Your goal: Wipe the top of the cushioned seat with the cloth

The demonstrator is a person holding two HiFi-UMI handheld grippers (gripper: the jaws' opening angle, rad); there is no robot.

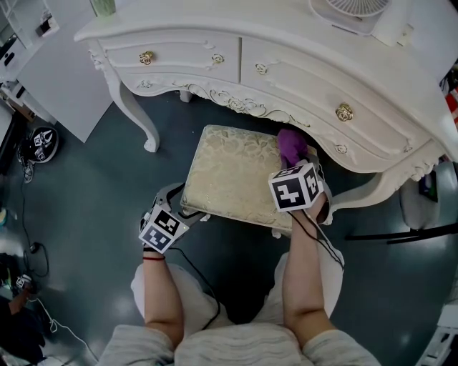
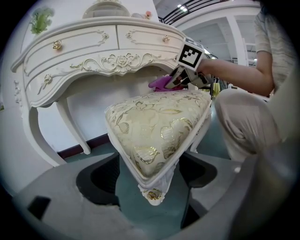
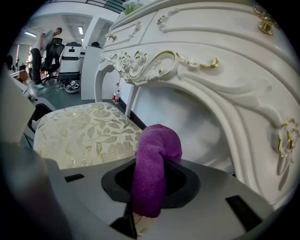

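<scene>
The stool's cushioned seat (image 1: 232,171) is cream with a gold leaf pattern and stands partly under the dressing table. My right gripper (image 1: 297,163) is over the seat's far right corner, shut on a rolled purple cloth (image 1: 291,146). In the right gripper view the cloth (image 3: 152,164) sticks up between the jaws, with the seat (image 3: 79,133) to their left. My left gripper (image 1: 187,204) is open at the seat's near left corner. In the left gripper view that corner (image 2: 154,136) lies in the gap between the wide jaws, and the right gripper (image 2: 185,77) shows at the far end.
The white carved dressing table (image 1: 286,64) overhangs the far side of the stool; its curved legs (image 1: 136,114) stand on both sides. A fan (image 1: 354,7) sits on top. A white cabinet (image 1: 64,78) and a dark round object (image 1: 39,143) stand left. A person (image 3: 40,47) is far off.
</scene>
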